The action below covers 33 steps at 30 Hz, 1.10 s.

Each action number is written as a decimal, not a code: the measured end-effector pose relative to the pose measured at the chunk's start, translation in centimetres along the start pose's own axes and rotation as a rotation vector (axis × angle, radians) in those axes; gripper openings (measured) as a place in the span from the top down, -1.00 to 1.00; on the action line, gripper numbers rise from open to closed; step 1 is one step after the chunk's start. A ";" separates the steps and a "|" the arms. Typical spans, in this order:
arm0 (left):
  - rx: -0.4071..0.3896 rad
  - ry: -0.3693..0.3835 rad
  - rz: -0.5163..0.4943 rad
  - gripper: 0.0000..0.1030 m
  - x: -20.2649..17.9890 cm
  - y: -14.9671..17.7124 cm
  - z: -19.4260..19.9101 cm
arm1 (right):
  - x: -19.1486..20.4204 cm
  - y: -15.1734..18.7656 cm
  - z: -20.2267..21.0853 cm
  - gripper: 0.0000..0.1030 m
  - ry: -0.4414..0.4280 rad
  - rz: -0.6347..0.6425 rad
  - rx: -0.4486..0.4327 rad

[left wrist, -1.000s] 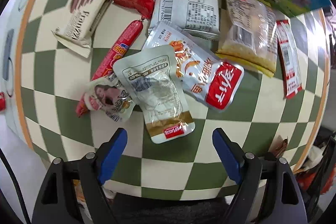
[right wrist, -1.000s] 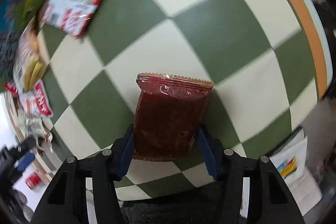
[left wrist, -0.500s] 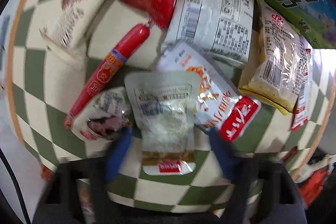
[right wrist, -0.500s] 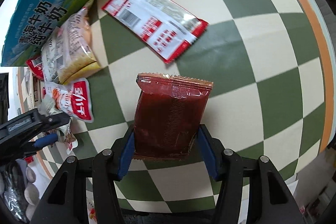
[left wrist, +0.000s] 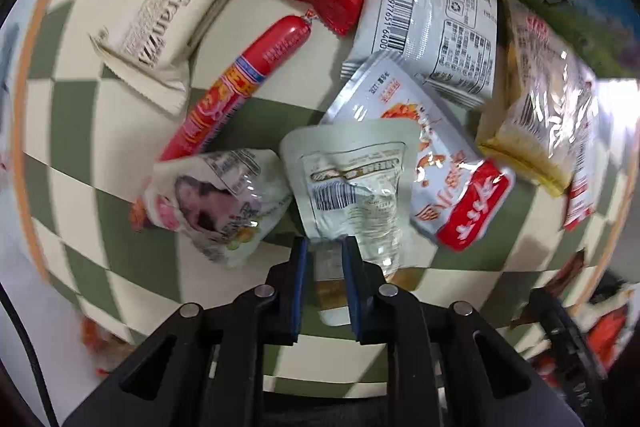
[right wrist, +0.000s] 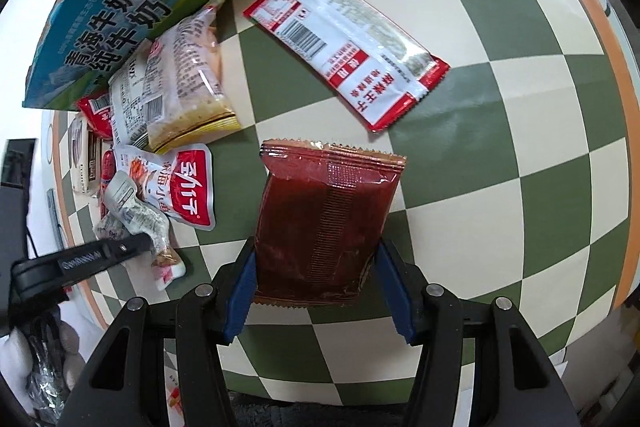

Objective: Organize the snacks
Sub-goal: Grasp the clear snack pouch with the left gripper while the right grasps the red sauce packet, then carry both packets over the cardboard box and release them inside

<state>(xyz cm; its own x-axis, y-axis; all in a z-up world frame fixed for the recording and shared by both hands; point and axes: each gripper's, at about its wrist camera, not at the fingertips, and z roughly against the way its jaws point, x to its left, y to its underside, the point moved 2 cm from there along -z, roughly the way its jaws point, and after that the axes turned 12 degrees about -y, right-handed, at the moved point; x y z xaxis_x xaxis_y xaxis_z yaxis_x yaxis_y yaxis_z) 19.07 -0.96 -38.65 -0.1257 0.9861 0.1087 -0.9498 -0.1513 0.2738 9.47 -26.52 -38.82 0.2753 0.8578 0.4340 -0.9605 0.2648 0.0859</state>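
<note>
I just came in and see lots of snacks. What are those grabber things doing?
Someone is sorting snacks on a checkered table. The left gripper is pinching the bottom of a clear silvery pouch in the snack pile. The right gripper holds a dark red packet above the table.

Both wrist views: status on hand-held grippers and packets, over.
Left hand-held gripper shut on clear vacuum pouch. Right hand-held gripper shut on dark red packet. Pouch overlaps white-and-red sachet; portrait packet alongside.
</note>
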 end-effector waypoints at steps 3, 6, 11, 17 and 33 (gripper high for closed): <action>0.026 0.052 0.030 0.48 0.6 -0.6 -0.9 | -0.3 -0.8 -0.5 -0.16 -0.010 -0.001 0.001; 0.027 0.027 0.016 0.42 0.4 -1.2 -0.6 | -0.2 -0.8 -0.5 -0.16 -0.019 0.001 0.002; -0.041 -0.023 -0.079 0.41 -0.5 -1.3 0.4 | -0.1 -0.6 -0.3 -0.16 -0.032 0.007 0.001; -0.062 -0.053 -0.124 0.23 -2.2 -2.5 -0.3 | -0.3 -0.9 -0.4 -0.16 -0.040 -0.003 -0.006; -0.137 -0.128 -0.151 0.00 -3.0 -2.9 -3.3 | -0.8 -1.0 -0.2 -0.16 -0.053 -0.017 -0.005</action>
<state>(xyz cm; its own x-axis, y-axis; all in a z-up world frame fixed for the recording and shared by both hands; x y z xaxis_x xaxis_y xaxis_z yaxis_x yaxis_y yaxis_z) 21.21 -3.29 -42.94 0.0498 0.9788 0.1987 -0.9862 0.0168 0.1647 10.22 -27.37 -39.46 0.2888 0.8287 0.4795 -0.9554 0.2814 0.0892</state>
